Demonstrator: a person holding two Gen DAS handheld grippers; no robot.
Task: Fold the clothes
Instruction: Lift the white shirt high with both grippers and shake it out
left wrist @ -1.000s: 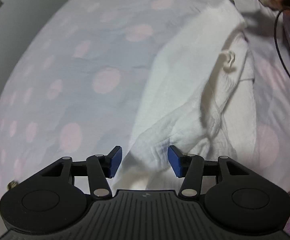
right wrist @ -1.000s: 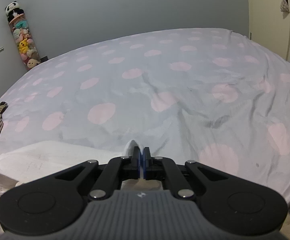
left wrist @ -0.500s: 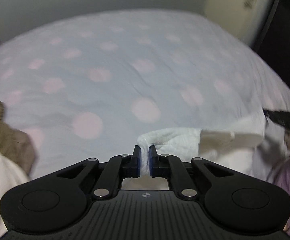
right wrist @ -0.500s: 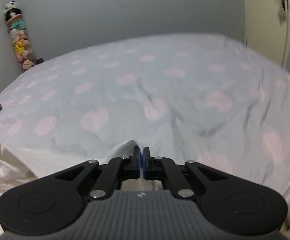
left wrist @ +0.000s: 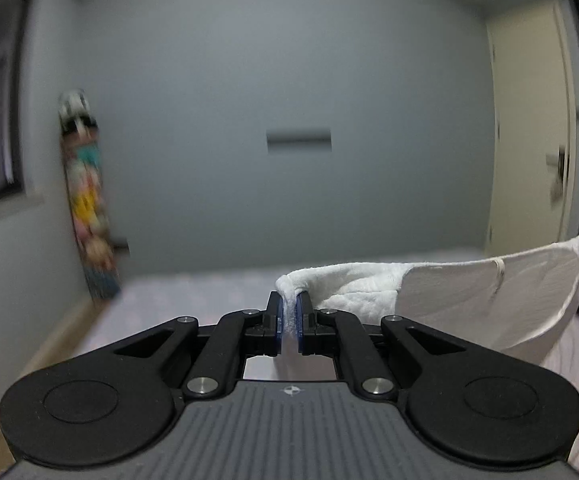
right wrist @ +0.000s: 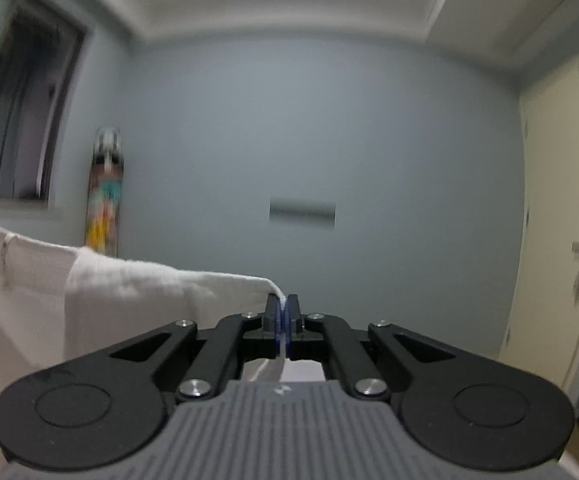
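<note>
Wall now fills both views; white garment (left wrist: 449,292) lifted off the bed (left wrist: 193,292).

Grey wall (left wrist: 289,80), dark window (right wrist: 21,120) — cream door (right wrist: 549,220)

A white garment (left wrist: 429,292) is pinched between the blue pads (left wrist: 276,322) of the left gripper (left wrist: 287,320) and is stretched rightward from it. Beyond the gripper a blurred bed (left wrist: 193,292) and what may be stacked toys (left wrist: 87,200) are seen.

Both wrist views level, toward grey wall (left wrist: 289,80).
</note>
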